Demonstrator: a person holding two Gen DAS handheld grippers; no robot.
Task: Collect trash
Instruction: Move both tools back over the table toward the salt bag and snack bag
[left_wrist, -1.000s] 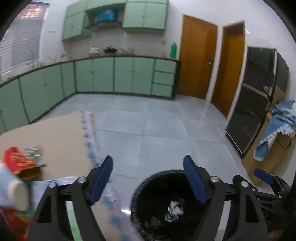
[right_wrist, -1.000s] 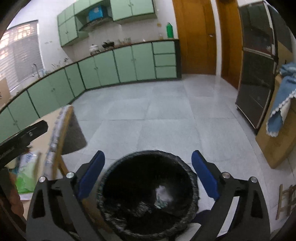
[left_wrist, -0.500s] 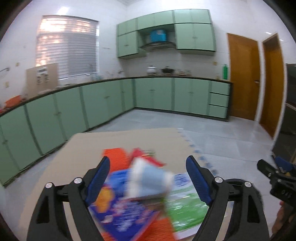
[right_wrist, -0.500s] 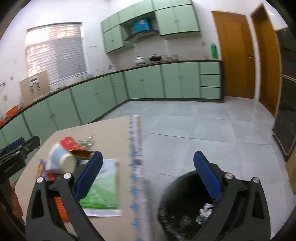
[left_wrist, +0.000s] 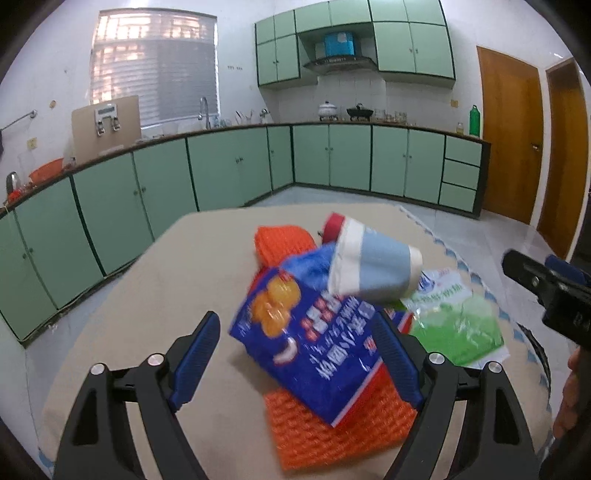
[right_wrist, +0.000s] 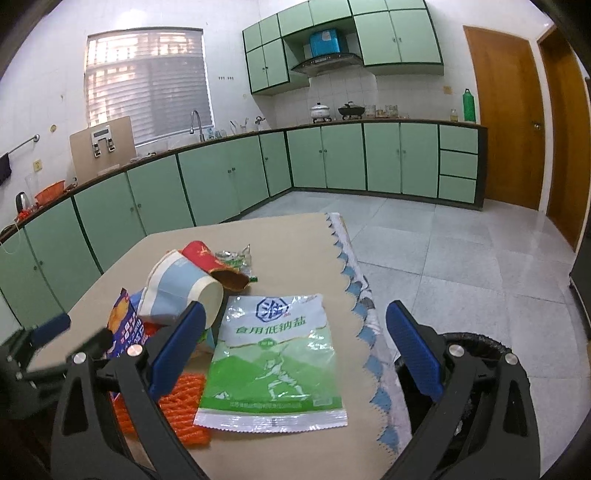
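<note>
Standing wide with nothing pinched, the left gripper (left_wrist: 299, 354) frames a blue snack bag (left_wrist: 314, 343) whose near corner lies between its jaws, apart from both pads. At 12 o'clock a blue-and-white paper cup (left_wrist: 373, 266) lies on its side on the bag, with orange netting (left_wrist: 332, 432) underneath and again at 11 o'clock. The right gripper (right_wrist: 295, 354) is just as wide and empty, over a green-and-white salt packet (right_wrist: 273, 362) lying flat on the tan table (right_wrist: 295, 236).

Only the right view shows a black bin (right_wrist: 480, 343) at 3 o'clock, off the table's scalloped edge, and a red paper cup (right_wrist: 210, 262) with a crumpled clear wrapper (right_wrist: 236, 258) at 11 o'clock. From the left view that red cup is a sliver behind the paper cup, and the salt packet (left_wrist: 450, 321) sits at 2 o'clock.

The snack bag and paper cup are motion-blurred in the left view. In the right view the snack bag (right_wrist: 125, 325) is mostly hidden by the gripper's left finger, and the bin's inside is blocked by the right finger.

Green cabinets (right_wrist: 332, 162) ring the room, with brown doors (right_wrist: 502, 118) at 2 o'clock
</note>
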